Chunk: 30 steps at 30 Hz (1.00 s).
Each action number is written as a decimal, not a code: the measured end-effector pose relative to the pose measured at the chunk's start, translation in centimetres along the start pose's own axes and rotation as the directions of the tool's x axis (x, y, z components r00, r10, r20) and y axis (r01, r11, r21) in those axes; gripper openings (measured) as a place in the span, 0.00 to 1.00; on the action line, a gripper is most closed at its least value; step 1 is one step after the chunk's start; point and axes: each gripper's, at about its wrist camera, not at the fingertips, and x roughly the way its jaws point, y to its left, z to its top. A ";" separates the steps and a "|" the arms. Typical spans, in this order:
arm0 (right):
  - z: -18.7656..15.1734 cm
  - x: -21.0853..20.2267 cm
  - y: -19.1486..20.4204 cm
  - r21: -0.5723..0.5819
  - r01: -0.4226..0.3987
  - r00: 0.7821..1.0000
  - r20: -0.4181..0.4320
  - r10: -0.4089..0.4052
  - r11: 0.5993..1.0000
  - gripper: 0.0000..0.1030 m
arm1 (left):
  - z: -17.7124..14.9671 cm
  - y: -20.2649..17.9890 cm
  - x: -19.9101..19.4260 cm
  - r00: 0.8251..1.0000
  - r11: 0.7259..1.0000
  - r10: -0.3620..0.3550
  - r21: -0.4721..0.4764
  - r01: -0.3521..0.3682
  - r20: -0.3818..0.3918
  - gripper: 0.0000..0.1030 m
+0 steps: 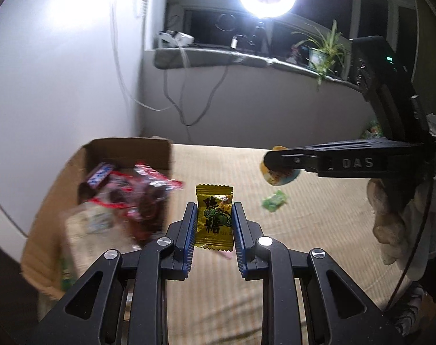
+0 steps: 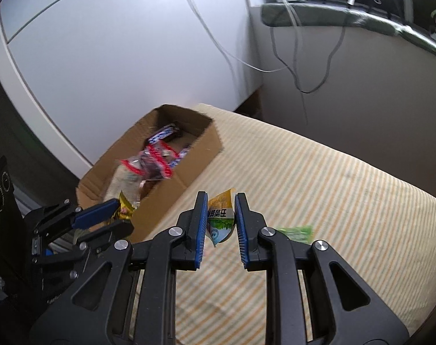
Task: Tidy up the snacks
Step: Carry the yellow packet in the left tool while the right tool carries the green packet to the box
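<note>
My left claw (image 1: 214, 214) is pinched narrow on a yellow candy packet (image 1: 214, 218), held upright between the blue pads and lifted clear of the striped cloth (image 1: 318, 230) below. My right claw (image 2: 220, 214) is likewise clamped tight on a small jelly cup (image 2: 220, 218), tilting downward. The cardboard box (image 2: 171, 195) of snacks sits ahead and to the left of both claws. A green candy (image 2: 297, 233) lies on the cloth just right of my right claw. My gloved hand (image 1: 390, 215) grips the right handle.
</note>
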 end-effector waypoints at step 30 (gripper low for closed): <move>0.7 6.7 9.8 -0.120 -0.129 0.988 -0.102 0.117 0.984 0.19 | -2.6 9.9 -2.5 0.990 0.979 0.141 -0.144 -0.141 -0.010 0.22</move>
